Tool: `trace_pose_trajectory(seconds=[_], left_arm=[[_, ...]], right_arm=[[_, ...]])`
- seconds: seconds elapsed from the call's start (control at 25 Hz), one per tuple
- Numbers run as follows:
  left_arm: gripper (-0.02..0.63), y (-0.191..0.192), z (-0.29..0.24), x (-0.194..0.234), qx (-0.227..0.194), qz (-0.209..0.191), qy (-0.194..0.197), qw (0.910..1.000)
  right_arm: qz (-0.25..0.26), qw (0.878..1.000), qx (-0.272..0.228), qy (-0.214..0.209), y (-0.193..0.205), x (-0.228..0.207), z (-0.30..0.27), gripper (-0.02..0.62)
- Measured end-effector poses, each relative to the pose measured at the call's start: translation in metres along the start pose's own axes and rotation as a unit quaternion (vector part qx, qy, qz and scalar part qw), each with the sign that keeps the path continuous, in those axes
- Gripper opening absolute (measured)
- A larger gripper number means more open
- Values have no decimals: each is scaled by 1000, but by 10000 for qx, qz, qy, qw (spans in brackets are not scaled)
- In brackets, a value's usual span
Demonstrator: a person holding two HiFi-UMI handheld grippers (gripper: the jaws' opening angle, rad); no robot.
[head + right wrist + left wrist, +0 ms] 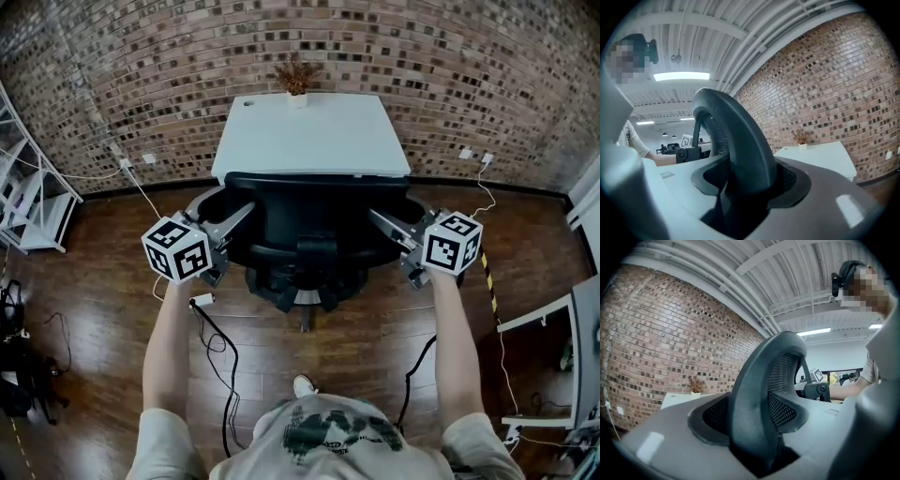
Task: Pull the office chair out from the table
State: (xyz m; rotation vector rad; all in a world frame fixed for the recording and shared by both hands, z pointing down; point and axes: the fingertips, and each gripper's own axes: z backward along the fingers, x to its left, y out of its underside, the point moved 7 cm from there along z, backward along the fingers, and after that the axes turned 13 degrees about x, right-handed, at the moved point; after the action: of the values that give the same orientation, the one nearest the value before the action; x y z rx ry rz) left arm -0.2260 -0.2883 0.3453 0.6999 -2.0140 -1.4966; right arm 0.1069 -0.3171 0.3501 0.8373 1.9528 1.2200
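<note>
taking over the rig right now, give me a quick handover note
Left gripper: shut on the left edge of the chair back.
Right gripper: shut on the right edge.
Chair: faces the table, close to it; in the head view the top of its back meets the table's near edge.
Done: both grips set.
Left: pull the chair toward you, clear of the table.

I have both forearms stretched forward and nearly parallel: the left arm (167,347) runs up the lower left of the head view, the right arm (457,342) up the lower right. The left gripper (242,214) angles inward toward centre frame, its marker cube (176,248) nearest me, and the right gripper (380,220) mirrors it from the other side. Each gripper's jaws stand wide and clamp one side edge of the office chair (309,206) back.
</note>
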Motion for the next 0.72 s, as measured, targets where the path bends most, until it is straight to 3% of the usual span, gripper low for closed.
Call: trace_pose_trajectory(seconds=[0.72], left_arm=[[262,30,63,-109,-12,114,-188,9998]], right_arm=[[124,9998,3,-136,44,71,80,250]])
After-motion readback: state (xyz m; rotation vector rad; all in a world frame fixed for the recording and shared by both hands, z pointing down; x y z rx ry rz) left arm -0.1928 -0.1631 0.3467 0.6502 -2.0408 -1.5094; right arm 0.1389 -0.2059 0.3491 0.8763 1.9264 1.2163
